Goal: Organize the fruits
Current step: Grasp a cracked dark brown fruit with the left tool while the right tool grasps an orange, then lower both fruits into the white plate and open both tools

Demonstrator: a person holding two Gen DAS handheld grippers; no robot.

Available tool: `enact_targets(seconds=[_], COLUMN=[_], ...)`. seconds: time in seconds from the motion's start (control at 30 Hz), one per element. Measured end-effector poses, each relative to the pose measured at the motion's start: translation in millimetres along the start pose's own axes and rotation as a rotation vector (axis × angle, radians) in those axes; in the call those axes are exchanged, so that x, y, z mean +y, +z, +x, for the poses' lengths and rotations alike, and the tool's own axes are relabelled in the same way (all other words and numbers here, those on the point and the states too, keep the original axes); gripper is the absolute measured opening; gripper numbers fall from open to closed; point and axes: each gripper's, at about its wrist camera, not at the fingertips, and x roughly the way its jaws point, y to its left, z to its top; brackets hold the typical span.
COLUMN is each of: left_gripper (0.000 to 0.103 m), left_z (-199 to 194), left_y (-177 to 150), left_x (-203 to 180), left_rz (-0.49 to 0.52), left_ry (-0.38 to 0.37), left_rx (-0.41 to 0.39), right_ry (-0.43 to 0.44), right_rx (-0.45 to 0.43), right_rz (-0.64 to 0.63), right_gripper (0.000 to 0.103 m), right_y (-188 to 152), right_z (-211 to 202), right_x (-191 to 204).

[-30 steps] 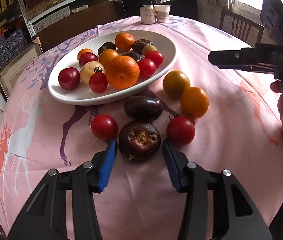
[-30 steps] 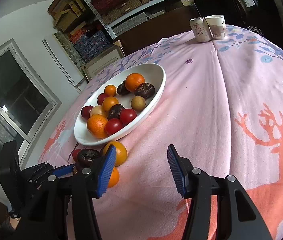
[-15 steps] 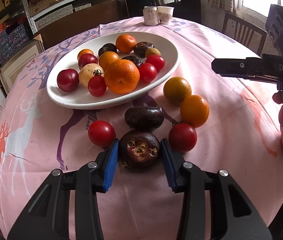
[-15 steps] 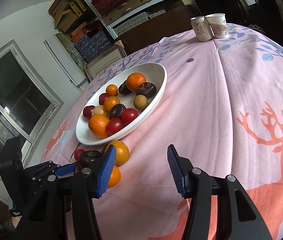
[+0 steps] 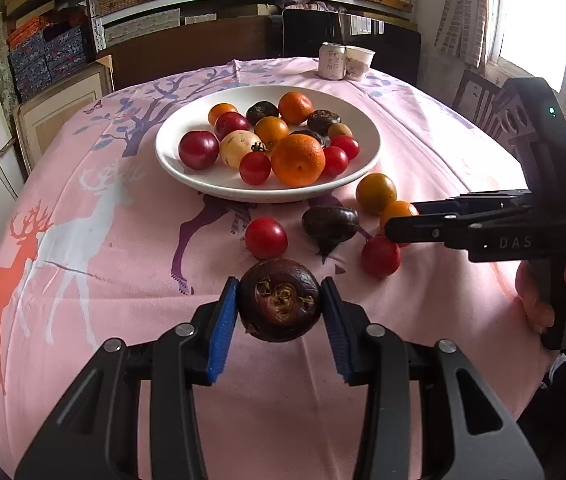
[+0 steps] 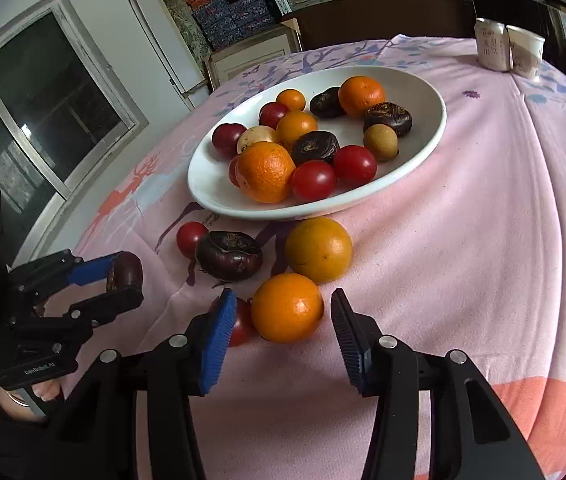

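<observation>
My left gripper (image 5: 279,286) is shut on a dark brown fruit (image 5: 279,300) and holds it just above the pink cloth; the right wrist view shows the same gripper (image 6: 129,276) at the left. My right gripper (image 6: 283,296) straddles an orange (image 6: 287,306). Its jaws are closing, with small gaps still on both sides. Behind the left pad peeks a red tomato (image 6: 241,326). A white bowl (image 5: 187,160) holds several oranges, tomatoes and dark fruits. Loose in front of it lie a tomato (image 5: 265,238), a dark fruit (image 5: 330,222) and a yellow-orange fruit (image 5: 376,193).
A can (image 5: 331,60) and a paper cup (image 5: 359,63) stand at the table's far edge. A wooden chair (image 5: 475,96) is at the right, shelves and boxes behind. A hand (image 5: 539,300) grips the right gripper's handle.
My left gripper closed on the dark fruit and lifted it off the cloth. The right gripper swung in over the loose orange and its jaws narrowed.
</observation>
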Motion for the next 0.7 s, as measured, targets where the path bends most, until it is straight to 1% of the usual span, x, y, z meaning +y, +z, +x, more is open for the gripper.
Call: enact_targets(seconds=[0.03, 0.07, 0.17, 0.27, 0.4, 0.5, 0.6, 0.7], left_gripper=[0.041, 0.041, 0.041, 0.041, 0.041, 0.041, 0.041, 0.041], left_z=[-1, -1, -2, -7, -12, -17, -17, -5], left_y=[-2, -3, -4, -2, 8, 29, 54, 81], left_x=[1, 3, 8, 12, 16, 21, 22, 23], left_rz=[-0.002, -0.005, -0.025, -0.049, -0.058, -0.066, -0.048, -0.032], left_ry=[0.001, 0.002, 0.001, -0.012, -0.023, -0.034, -0.028, -0.011], left_rx=[0.0, 0.001, -0.006, -0.027, -0.058, -0.094, -0.14, -0.147], right_ry=[0.017, 0.02, 0.05, 0.094, 0.094, 0.083, 0.071, 0.048], right_rx=[0.001, 0.0, -0.014, -0.066, -0.12, -0.169, -0.199, -0.212], right_rz=[0.01, 0.021, 0.066, 0.087, 0.098, 0.111, 0.114, 0.104], right_gripper=[0.04, 0.037, 0.037, 0.037, 0.037, 0.037, 0.037, 0.037], right_y=[0, 0, -3, -7, -5, 12, 40, 71], right_z=[0, -1, -6, -22, -44, -59, -67, -63], right_x=[-2, -4, -11, -16, -21, -25, -26, -24])
